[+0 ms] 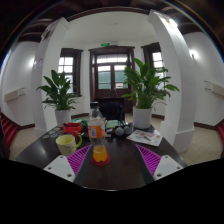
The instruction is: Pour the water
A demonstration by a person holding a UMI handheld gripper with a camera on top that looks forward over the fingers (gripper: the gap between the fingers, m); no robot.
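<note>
The gripper [106,160] hung low over a dark round surface [40,152], its two fingers spread wide with nothing between the purple pads [78,158]. That wide spread made sense for a tool not yet committed to anything: it left room to close around a bottle or cup.

Just ahead of the fingers, and roughly centred between them, stood a small glass [100,153] holding what looked like an orange drink. Directly behind it rose a clear bottle [96,124] with an orange band, probably the water to be poured, though its contents could not be made out. The two stood in line, which would have kept the pour short.

To the left of the glass sat a yellow-green cup [67,143], with a red container [72,128] behind it. To the right of the bottle lay some small dark items, and papers [147,136] rested further right.

Beyond the surface, two potted plants [58,92] flanked a doorway [111,72].

The pouring appeared not to have begun; grasping the bottle seemed the likely first step.
</note>
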